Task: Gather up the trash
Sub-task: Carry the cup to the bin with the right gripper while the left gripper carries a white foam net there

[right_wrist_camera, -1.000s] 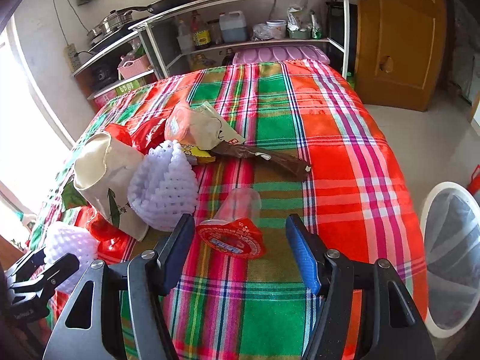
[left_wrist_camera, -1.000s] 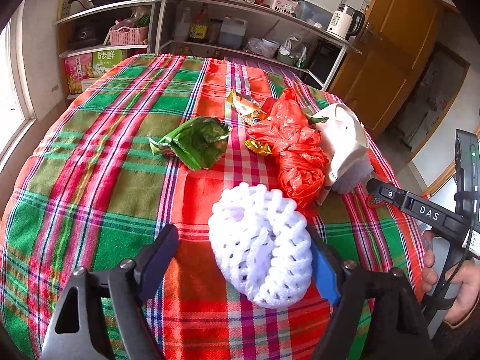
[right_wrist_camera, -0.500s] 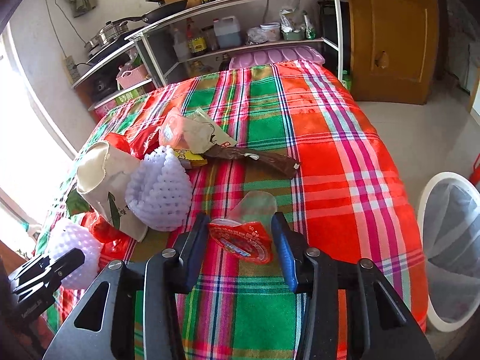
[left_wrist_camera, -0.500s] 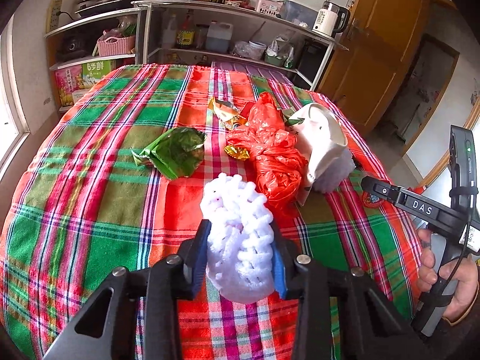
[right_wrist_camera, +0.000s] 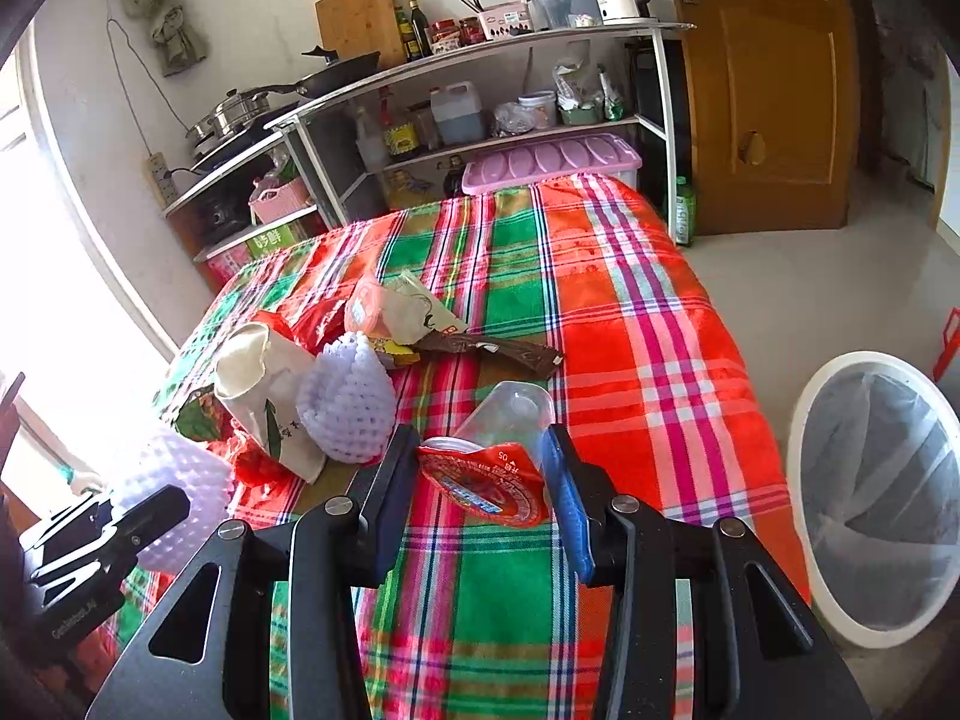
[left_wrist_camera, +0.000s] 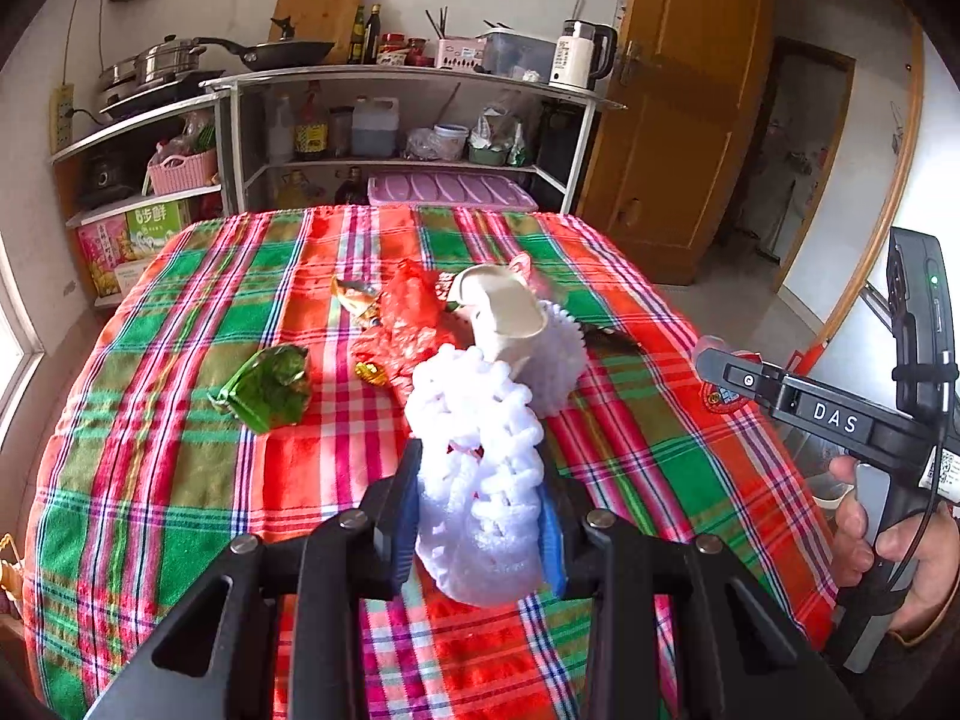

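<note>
Left gripper fingers closing on the white foam net, pads pressing it on both sides; net is lifted off the table. Right gripper clamped on the clear cup with its red peeled lid, held above the table edge, left of the bin. Risks, judged: the net is soft and springy, so it could squirm out of the grip in transit; the cup is thin and held near its rim, so it could buckle or pivot, and the loose lid might snag on the bin rim. The left load must cross the pile to reach the bin; it may drag the orange bag. Versus a second ago: both sets of fingers were wide open around their items, which lay on the table; now both are gripped and raised.
</note>
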`<state>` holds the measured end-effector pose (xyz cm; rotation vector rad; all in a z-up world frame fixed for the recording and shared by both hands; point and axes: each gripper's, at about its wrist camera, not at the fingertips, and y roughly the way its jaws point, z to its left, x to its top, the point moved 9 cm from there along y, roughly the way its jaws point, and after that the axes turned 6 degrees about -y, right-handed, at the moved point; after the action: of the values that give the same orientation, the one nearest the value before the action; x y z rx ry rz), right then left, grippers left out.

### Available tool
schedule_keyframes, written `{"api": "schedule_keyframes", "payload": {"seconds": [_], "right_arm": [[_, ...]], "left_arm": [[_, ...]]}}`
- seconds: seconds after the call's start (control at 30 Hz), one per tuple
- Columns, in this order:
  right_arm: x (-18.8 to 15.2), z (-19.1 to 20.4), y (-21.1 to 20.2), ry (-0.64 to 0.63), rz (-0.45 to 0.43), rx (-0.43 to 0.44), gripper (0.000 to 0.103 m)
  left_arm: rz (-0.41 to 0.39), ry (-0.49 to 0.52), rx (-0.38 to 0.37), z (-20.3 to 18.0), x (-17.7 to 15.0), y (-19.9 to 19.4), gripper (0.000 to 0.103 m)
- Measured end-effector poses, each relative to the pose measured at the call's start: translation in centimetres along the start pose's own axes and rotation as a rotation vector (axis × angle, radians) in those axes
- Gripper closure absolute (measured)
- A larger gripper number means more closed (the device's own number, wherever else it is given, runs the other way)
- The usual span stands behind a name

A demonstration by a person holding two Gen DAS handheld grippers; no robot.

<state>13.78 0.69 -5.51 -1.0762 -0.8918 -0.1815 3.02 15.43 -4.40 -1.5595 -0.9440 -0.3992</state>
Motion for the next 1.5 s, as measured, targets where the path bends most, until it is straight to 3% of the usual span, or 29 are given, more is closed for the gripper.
{"api": "schedule_keyframes", "payload": {"seconds": [0.4, 0.8, 1.0, 1.23, 1.5], "right_arm": [[0.6, -5.6, -7.1, 0.048, -0.117, -0.117, 0.059], [-1.3, -15.3, -12.1, 0.154, -0.146, -0.299, 0.059], [-2.7, -20.2, -13.6, 0.21, -0.134, -0.374, 0.059], [-5.5, -24.4, -12.6, 0.262, -0.066, -0.412, 0.059], [-7.9, -27.7, -10.1, 0.288, 0.016, -0.426, 0.059]], "left_arm": [[-0.015, 0.139, -0.121, -8.8, 1.9, 1.2, 0.068], [0.046, 0.271, -0.285, -20.0, 2.4, 5.5, 0.068], [0.085, 0.322, -0.343, -24.9, 2.0, 7.6, 0.068], [0.147, 0.39, -0.381, -29.7, -0.2, 10.0, 0.068], [0.232, 0.46, -0.372, -33.0, -3.0, 13.0, 0.068]]}}
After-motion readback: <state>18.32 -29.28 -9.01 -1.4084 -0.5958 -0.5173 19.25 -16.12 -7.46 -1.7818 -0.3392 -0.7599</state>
